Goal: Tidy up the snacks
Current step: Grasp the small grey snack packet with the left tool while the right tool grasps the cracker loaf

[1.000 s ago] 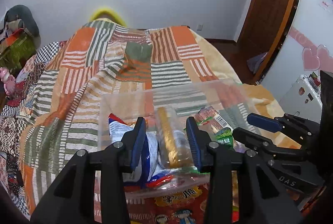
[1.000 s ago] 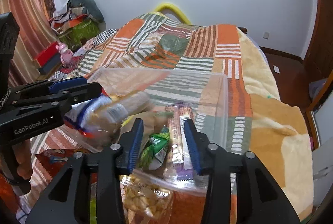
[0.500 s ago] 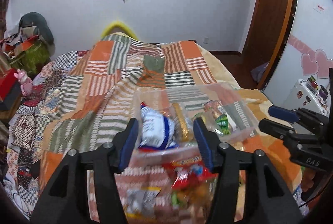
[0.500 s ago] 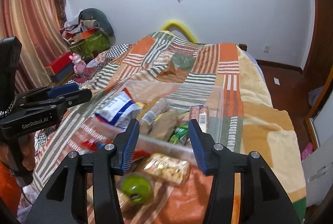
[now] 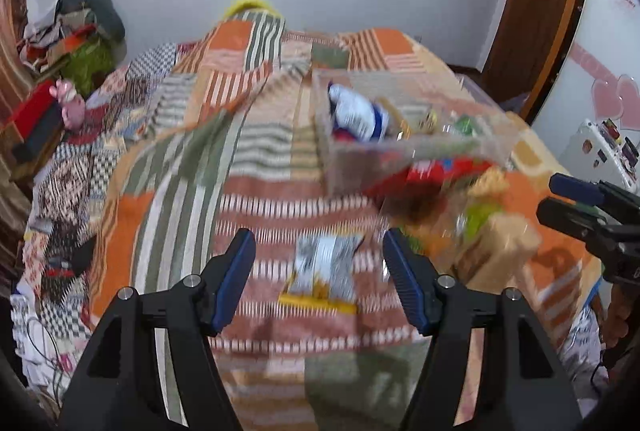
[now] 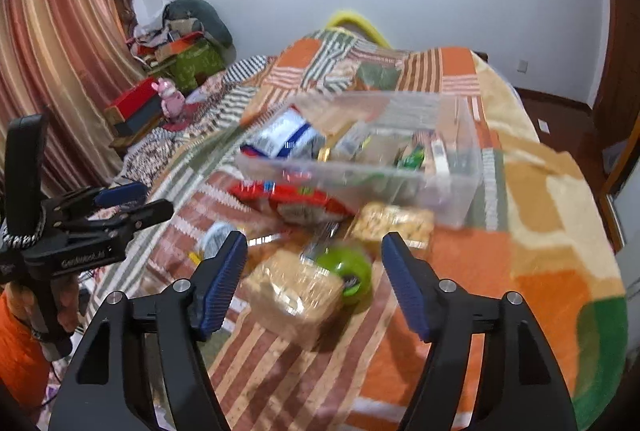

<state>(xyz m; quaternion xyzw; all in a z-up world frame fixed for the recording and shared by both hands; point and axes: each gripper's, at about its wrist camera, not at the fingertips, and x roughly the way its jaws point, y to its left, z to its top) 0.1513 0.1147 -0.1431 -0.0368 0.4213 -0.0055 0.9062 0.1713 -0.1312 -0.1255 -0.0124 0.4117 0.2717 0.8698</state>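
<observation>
The left tool (image 5: 319, 287) is opening, with nothing between its jaws. The silver-and-yellow snack packet (image 5: 323, 273) lies on the bed (image 5: 180, 191) directly ahead, long axis pointing away from the tool. The right tool (image 6: 314, 281) is also opening and empty; the tan cracker pack (image 6: 294, 293) and green round tub (image 6: 348, 269) lie just ahead. Farther off stands the clear bin (image 6: 460, 167), partly filled.

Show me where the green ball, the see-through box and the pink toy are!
green ball (image 6: 347, 271): right wrist view, middle of its front.
see-through box (image 6: 456, 197): right wrist view, near front wall.
pink toy (image 6: 171, 99): right wrist view, its body.
</observation>
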